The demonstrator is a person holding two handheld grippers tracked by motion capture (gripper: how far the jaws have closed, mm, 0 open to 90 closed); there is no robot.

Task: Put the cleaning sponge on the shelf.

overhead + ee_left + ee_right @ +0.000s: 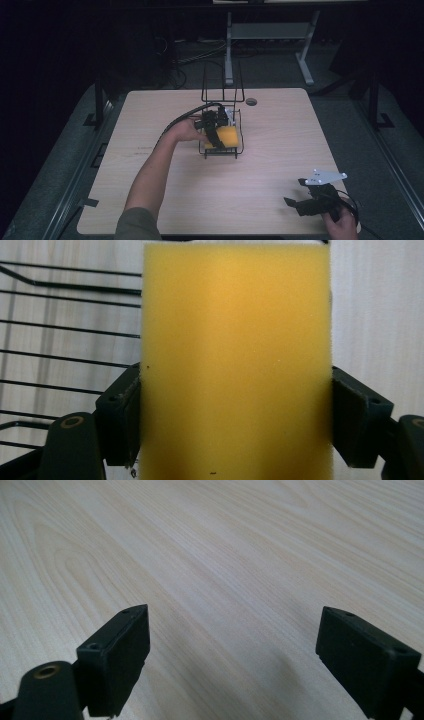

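At bench centre: left tool [216, 131], jaws clamped on the sides of a yellow rectangular foam sponge [225, 136], held over the floor of a black wire rack [238, 148]. Placement looks nearly done; letting go remains. Right tool [306, 203], jaws spread, holding nothing, near front right corner. Surface: pale wood-grain bench [270, 150]. Room: dark, grey floor, metal frame legs [306, 67] behind

One yellow sponge [228, 136], one black wire rack [222, 95], one table [250, 175], two claws.
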